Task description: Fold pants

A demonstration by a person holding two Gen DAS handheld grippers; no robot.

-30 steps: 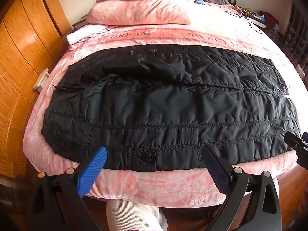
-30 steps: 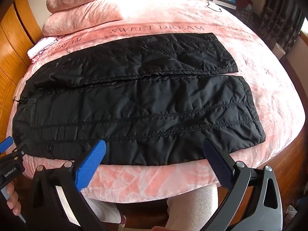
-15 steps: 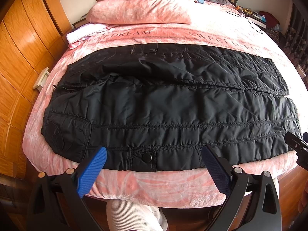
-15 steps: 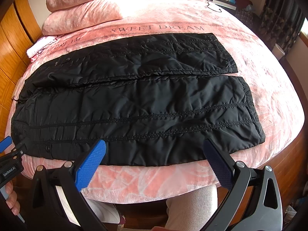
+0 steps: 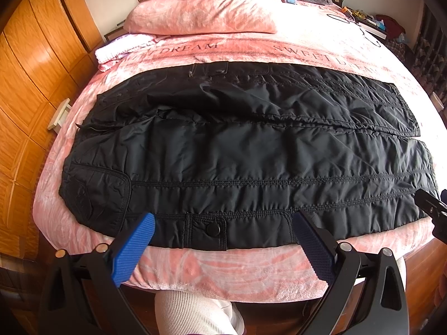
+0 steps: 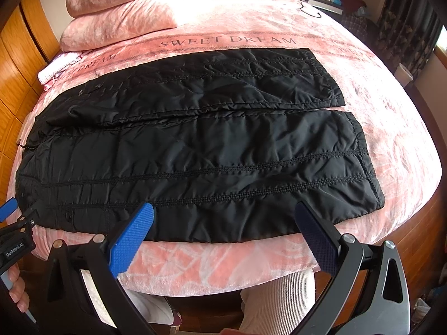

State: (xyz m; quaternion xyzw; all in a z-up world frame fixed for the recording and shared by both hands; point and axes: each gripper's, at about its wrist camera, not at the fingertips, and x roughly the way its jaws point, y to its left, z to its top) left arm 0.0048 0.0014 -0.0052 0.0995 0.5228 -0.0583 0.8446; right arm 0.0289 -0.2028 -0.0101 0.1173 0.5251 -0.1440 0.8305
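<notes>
**Pants flat on the "SWEET DREAM" bed**

Pants (image 5: 240,150) lie spread across the pink bedspread (image 6: 223,14), which reads "SWEET DREAM". The left gripper (image 5: 223,240), labelled "GenRobot.AI", and right gripper (image 6: 223,229) hover at the near edge, jaws wide, unchanged from a second ago.

The left tool (image 5: 222,227) is held low and level with its two blue-padded fingers (image 5: 133,248) spread wide apart, nothing between them, and a pale ribbed trouser leg (image 5: 195,312) of the person shows below it. The right tool (image 6: 223,217) is posed the same way, fingers (image 6: 131,240) wide apart and gripping nothing, with both of the person's legs (image 6: 276,301) beneath it. In the right wrist view the left tool's tip shows at the far left edge, with the fingers of the hand (image 6: 16,293) wrapped around its handle.
</notes>
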